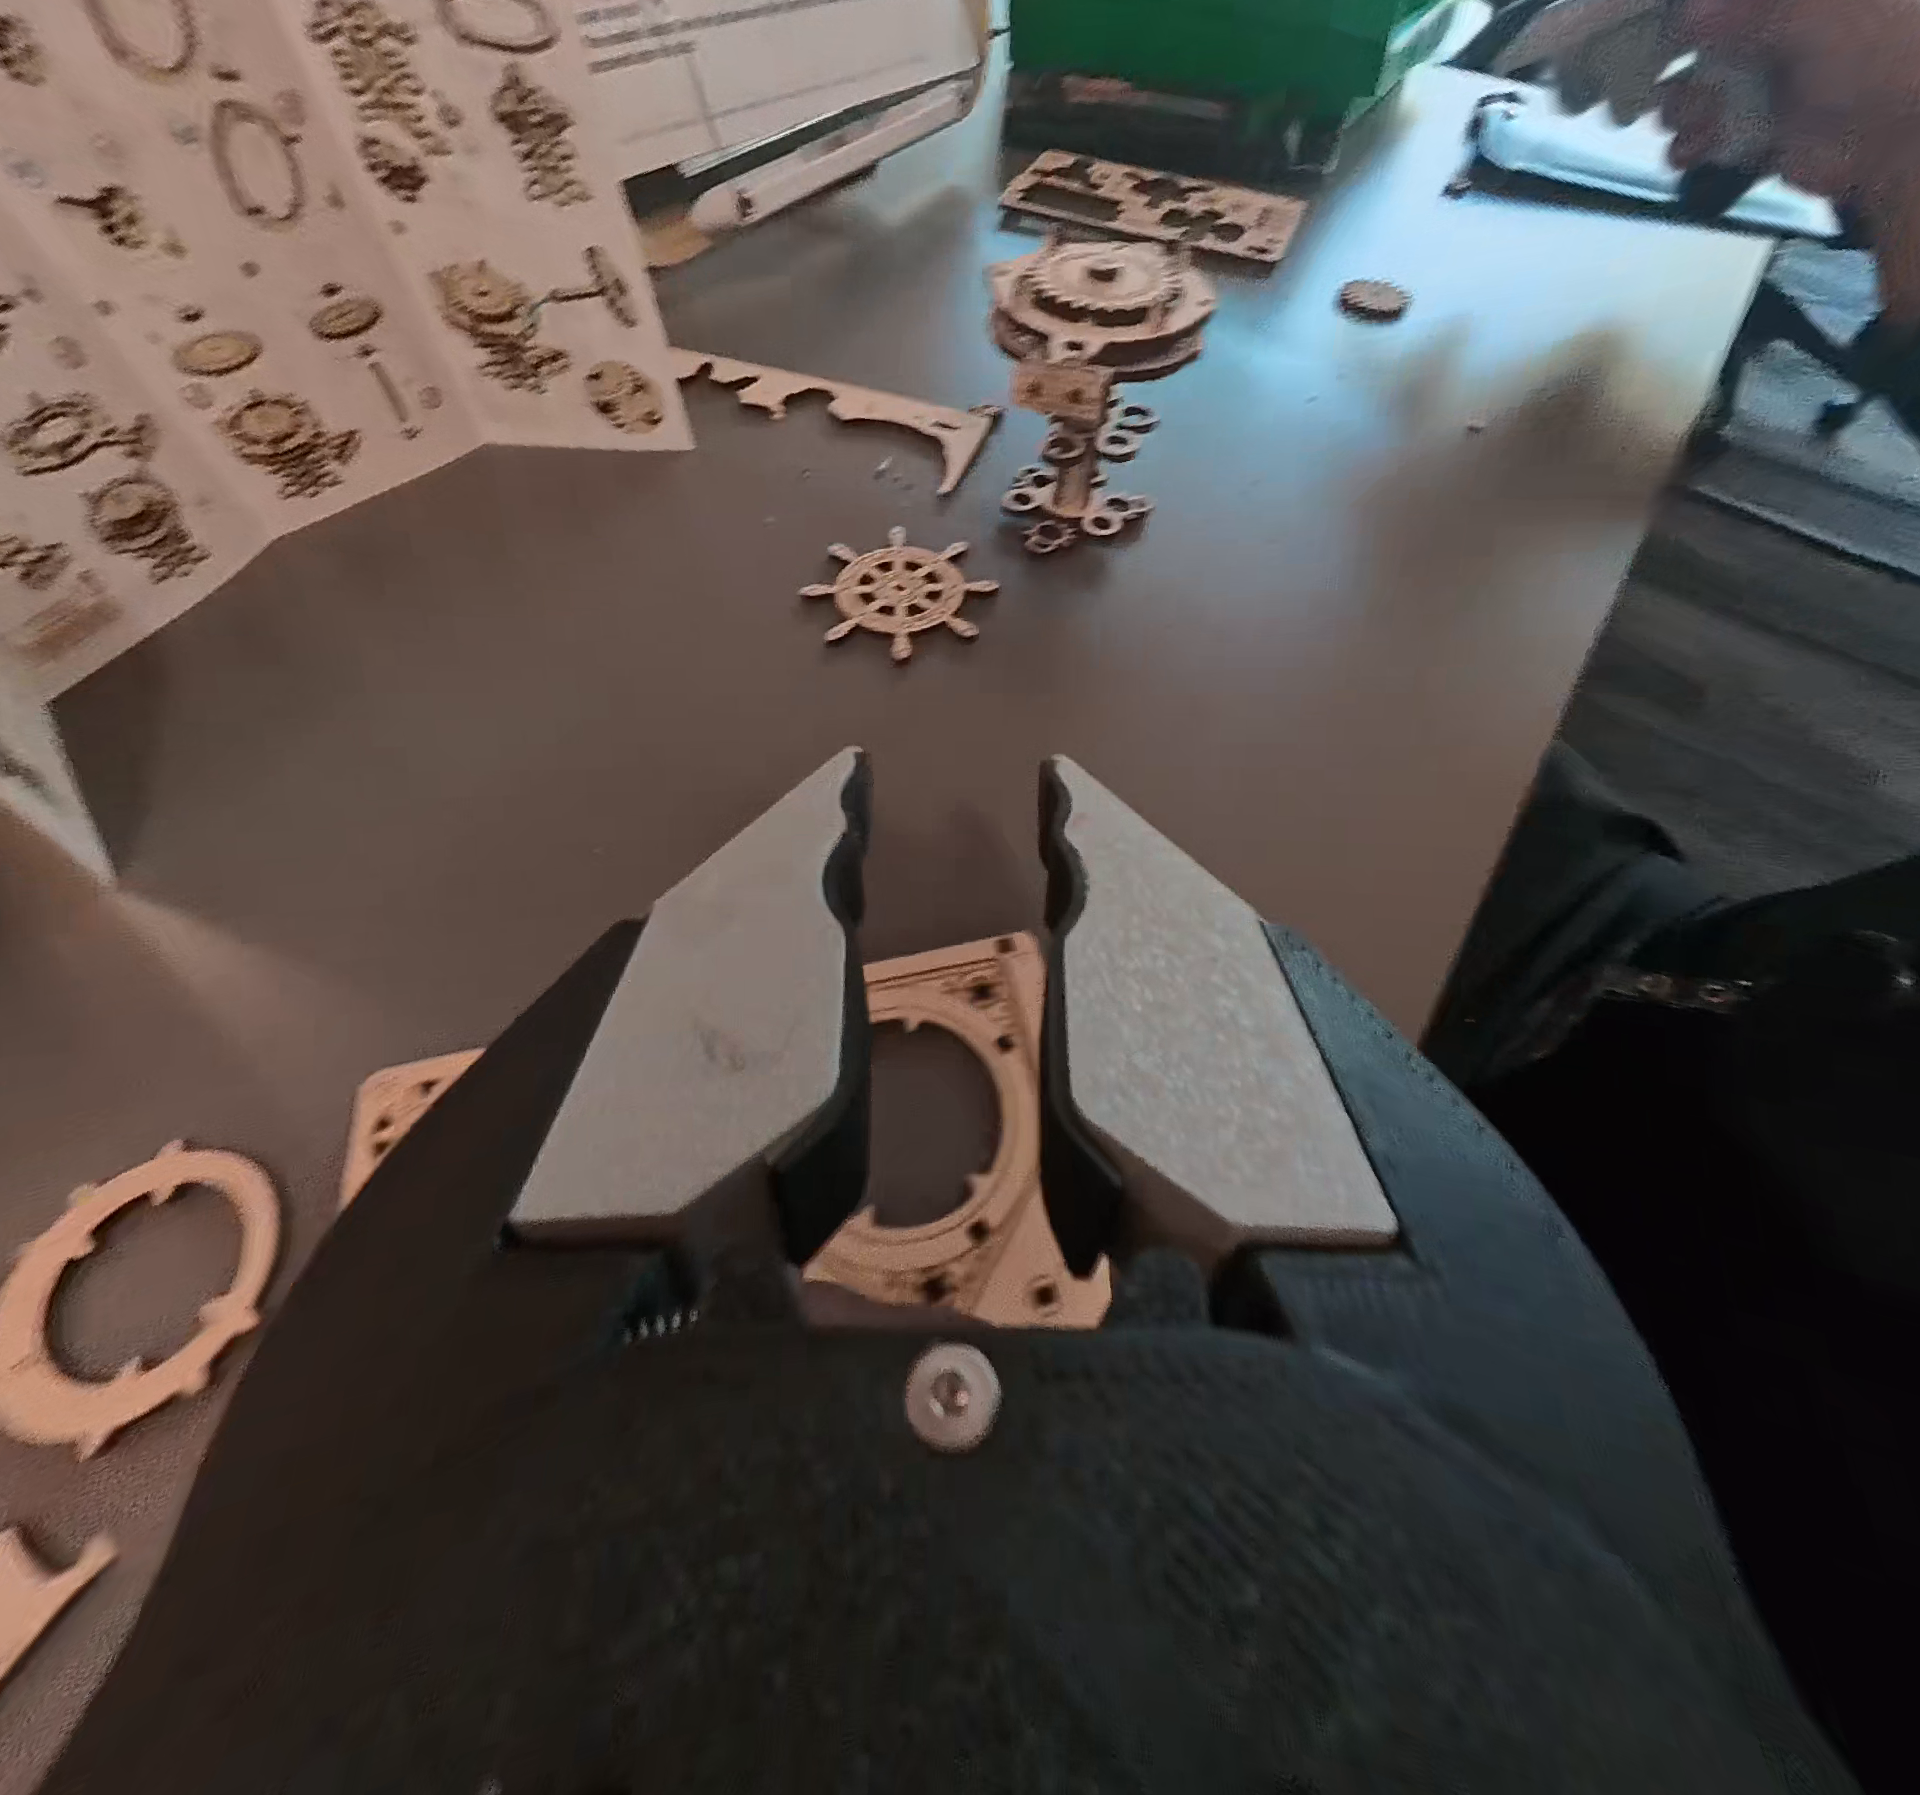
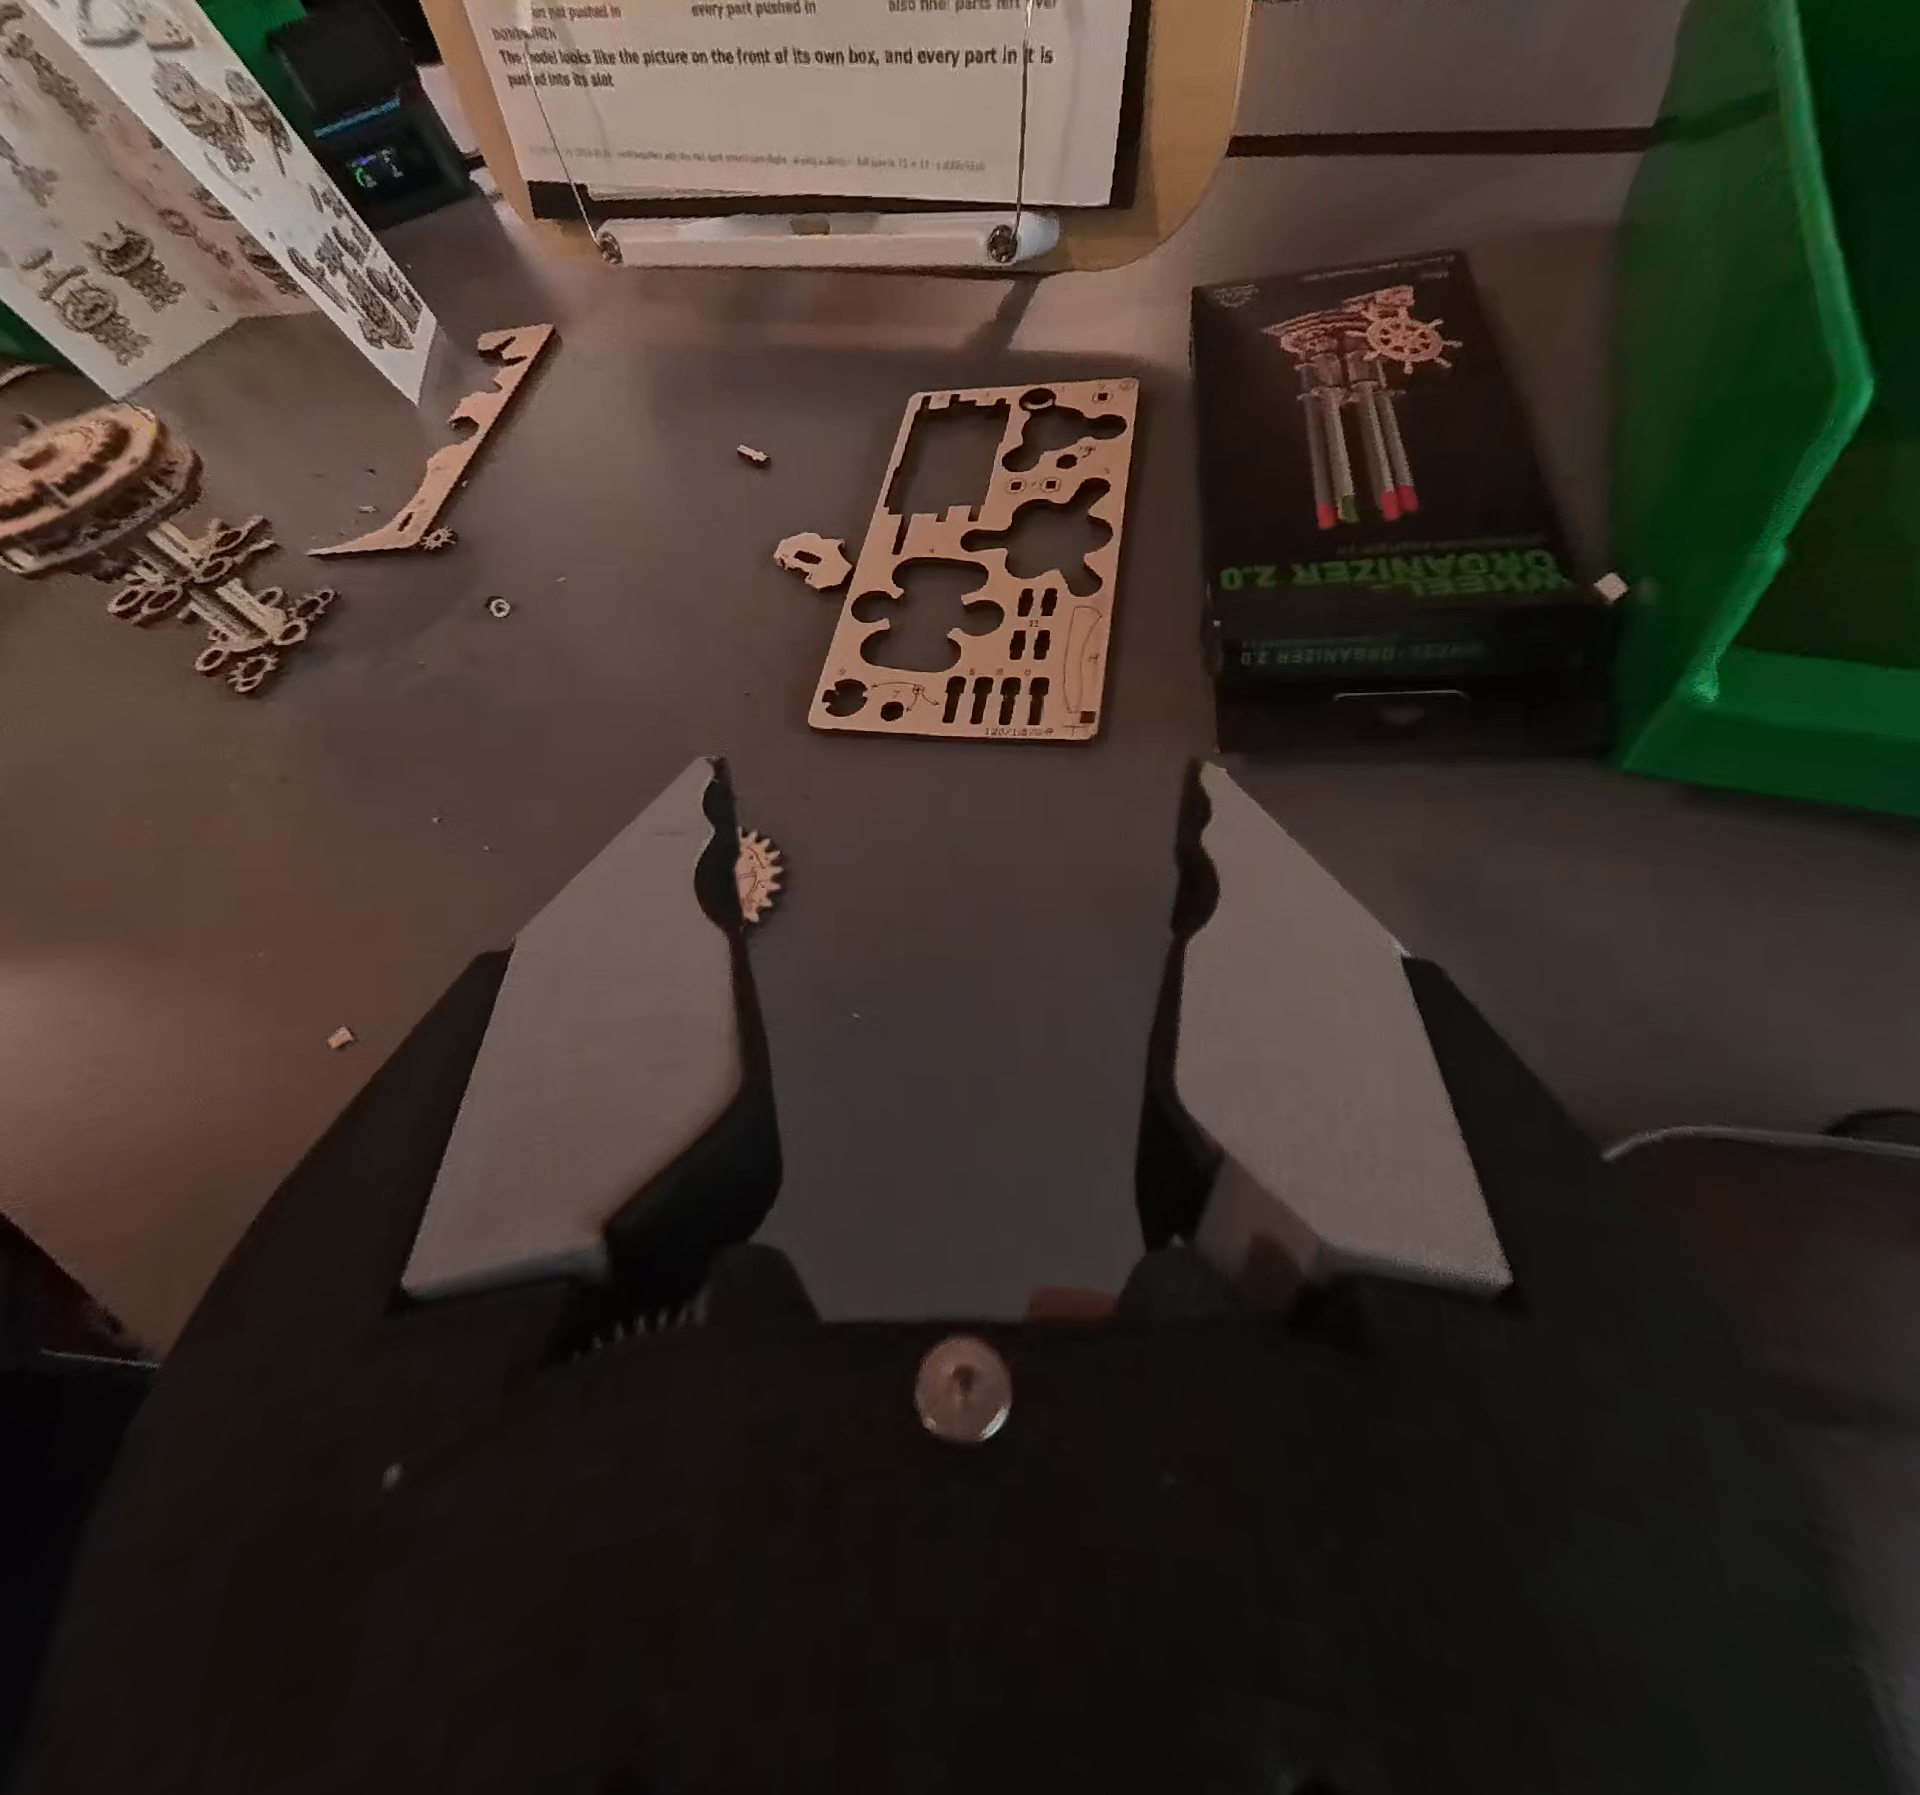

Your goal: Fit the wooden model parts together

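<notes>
Both tongs are released. Left tongs [image 1: 954, 789] hang over a square frame [image 1: 997, 1257], with bare table [image 1: 520, 758] ahead up to the wheel [image 1: 899, 592]. Right tongs [image 2: 956, 800] have a small gear [image 2: 762, 875] beside their left finger; the model [image 2: 114, 519] stands far left.

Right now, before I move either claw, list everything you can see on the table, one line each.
Half-built tan wooden model with gears: one, lying mid-table.
Tan wooden ship's wheel: one, flat, nearer than the model.
Small tan wooden gear: one, flat, partly hidden by the right claw's finger.
Tan punched-out wooden sheet: one, flat, centre.
Tan wooden ring: one, near left.
Tan square wooden frame: one, under the left claw.
White folded instruction sheet: one, standing, far left.
Black product box: one, right.
Green bin: one, far right.
Left claw: open, empty.
Right claw: open, empty.
</notes>
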The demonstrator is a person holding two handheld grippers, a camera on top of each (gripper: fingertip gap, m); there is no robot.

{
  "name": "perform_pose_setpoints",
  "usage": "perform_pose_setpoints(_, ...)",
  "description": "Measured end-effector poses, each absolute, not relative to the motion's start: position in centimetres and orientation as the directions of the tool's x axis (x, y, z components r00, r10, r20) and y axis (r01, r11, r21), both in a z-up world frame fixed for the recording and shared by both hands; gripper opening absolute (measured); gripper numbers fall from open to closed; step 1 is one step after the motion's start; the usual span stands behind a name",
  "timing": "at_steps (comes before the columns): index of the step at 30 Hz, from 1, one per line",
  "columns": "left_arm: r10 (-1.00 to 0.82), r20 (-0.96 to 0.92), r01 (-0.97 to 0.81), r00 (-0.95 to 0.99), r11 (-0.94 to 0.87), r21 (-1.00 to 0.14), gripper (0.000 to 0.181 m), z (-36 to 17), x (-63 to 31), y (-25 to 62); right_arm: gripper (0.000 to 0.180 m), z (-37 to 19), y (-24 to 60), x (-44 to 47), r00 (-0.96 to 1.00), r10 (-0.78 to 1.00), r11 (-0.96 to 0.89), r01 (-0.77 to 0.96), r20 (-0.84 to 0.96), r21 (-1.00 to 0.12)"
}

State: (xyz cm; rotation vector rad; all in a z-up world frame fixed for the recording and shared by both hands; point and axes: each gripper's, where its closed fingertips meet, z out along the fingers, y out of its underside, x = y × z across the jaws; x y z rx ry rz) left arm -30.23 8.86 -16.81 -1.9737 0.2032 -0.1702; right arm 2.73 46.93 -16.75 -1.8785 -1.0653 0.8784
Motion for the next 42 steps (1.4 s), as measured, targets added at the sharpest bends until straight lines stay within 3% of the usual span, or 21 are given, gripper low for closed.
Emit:
perform_pose_setpoints(4, -0.322, 0.0, -0.122, 0.947, -0.36, -0.925, 0.029, -16.8, -26.5, 9.1, 0.094, -19.0, 45.9, -0.3, 0.388, 0.896, -0.37, 0.39, -0.215, -0.843)
perform_pose_setpoints(14, -0.471, 0.017, -0.168, 0.882, -0.348, -0.922, 0.029, -18.1, -20.9, 10.9, 0.119, -24.5, 48.9, -5.6, 0.467, 0.884, -0.334, 0.655, 0.015, -0.678)
perform_pose_setpoints(21, -0.592, -0.009, -0.236, 0.806, -0.307, -0.922, 0.029, -18.0, -16.5, 11.8, 0.121, -24.4, 50.1, -5.3, 0.489, 0.87, -0.345, 0.695, 0.063, -0.631)
perform_pose_setpoints(23, -0.618, -0.024, -0.263, 0.786, -0.298, -0.917, 0.029, -18.3, -15.3, 11.9, 0.109, -24.5, 50.0, -5.5, 0.478, 0.878, -0.353, 0.68, 0.023, -0.643)
perform_pose_setpoints(24, -0.632, -0.024, -0.273, 0.775, -0.3, -0.914, 0.029, -18.6, -14.8, 11.9, 0.091, -24.3, 50.1, -5.6, 0.464, 0.886, -0.338, 0.671, 0.018, -0.66)
perform_pose_setpoints(29, -0.619, 0.058, -0.194, 0.784, -0.332, -0.923, 0.029, -18.7, -12.6, 13.1, 0.091, -24.0, 49.8, -4.8, 0.447, 0.893, -0.306, 0.687, 0.051, -0.659)
perform_pose_setpoints(35, -0.566, 0.201, -0.07, 0.8, -0.421, -0.904, 0.03, -18.7, -8.0, 17.1, 0.089, -19.6, 47.3, -3.0, 0.451, 0.887, -0.204, 0.575, 0.099, -0.792)
perform_pose_setpoints(36, -0.571, 0.206, -0.075, 0.795, -0.429, -0.9, 0.03, -18.8, -7.0, 17.7, 0.0, -18.9, 46.1, -2.0, 0.436, 0.892, -0.18, 0.582, 0.117, -0.793)
perform_pose_setpoints(38, -0.592, 0.213, -0.089, 0.777, -0.438, -0.895, 0.031, -18.9, -4.9, 18.8, 0.0, -15.8, 43.7, -1.1, 0.398, 0.909, -0.068, 0.44, 0.126, -0.895)
perform_pose_setpoints(42, -0.649, 0.209, -0.18, 0.731, -0.48, -0.859, 0.035, -21.0, -1.2, 20.2, 0.002, -17.7, 41.0, 1.4, 0.383, 0.924, -0.211, 0.48, -0.013, -0.851)
